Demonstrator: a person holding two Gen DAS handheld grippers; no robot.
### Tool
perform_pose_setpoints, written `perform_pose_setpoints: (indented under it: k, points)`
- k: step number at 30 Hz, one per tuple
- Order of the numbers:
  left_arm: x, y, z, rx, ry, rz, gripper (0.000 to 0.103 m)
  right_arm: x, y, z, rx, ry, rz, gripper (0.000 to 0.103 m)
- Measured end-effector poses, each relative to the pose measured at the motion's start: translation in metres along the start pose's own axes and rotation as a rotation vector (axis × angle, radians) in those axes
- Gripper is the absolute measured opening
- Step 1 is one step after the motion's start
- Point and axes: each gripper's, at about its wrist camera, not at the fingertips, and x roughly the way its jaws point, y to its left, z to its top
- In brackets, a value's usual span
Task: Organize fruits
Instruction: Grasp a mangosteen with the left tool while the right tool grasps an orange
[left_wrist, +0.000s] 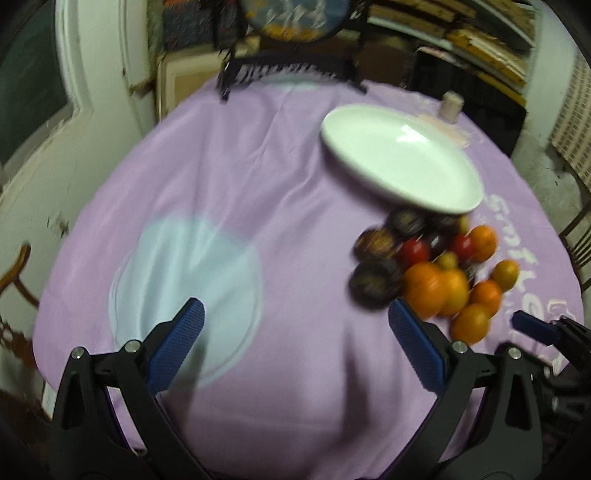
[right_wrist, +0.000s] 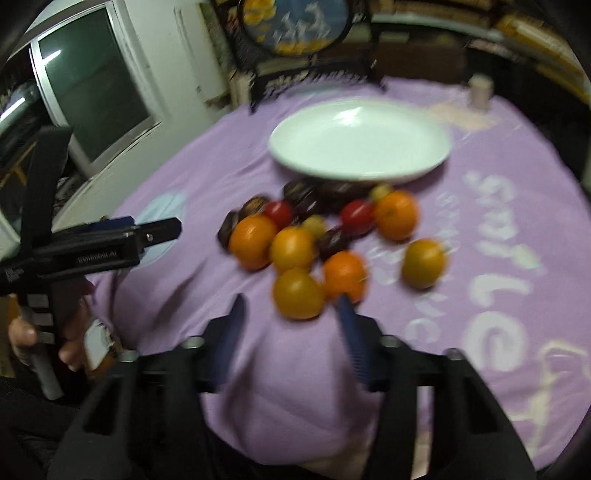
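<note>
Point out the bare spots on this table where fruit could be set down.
The white plate is bare inside. The purple cloth lies bare left of the plate, around the pale blue circle ahead of the left claw. Crowded: the fruit pile packed against the plate's near rim, just ahead of the right claw. Both claws are open.

Both wrist cameras look forward and down over the purple tablecloth (left_wrist: 258, 184) from its near edge. They share the white plate (left_wrist: 400, 158) toward 12–1 o'clock and the fruit pile (right_wrist: 321, 243), nearer the right camera.
</note>
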Motion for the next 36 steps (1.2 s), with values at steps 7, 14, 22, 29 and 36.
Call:
perform_pose_setpoints:
  k: [7, 14, 22, 29, 36]
  points:
    - [0.003, 0.015, -0.016, -0.014, 0.037, -0.012, 0.101, 0.025, 0.018, 0.005, -0.066, -0.004, -0.091, 0.044]
    - [0.028, -0.007, -0.011, 0.047, 0.054, -0.045, 0.101, 0.040, 0.006, 0.003, -0.068, 0.044, -0.118, 0.038]
    - [0.051, -0.037, 0.002, 0.134, 0.006, -0.048, 0.090, 0.027, -0.004, -0.006, -0.038, 0.043, -0.093, 0.036]
    - [0.047, -0.058, 0.005, 0.183, -0.014, -0.152, 0.042, 0.025, -0.006, -0.013, -0.043, 0.029, -0.095, 0.036]
    - [0.023, -0.046, 0.008, 0.126, -0.017, -0.218, 0.042, 0.005, -0.012, -0.006, -0.003, -0.004, -0.062, 0.035]
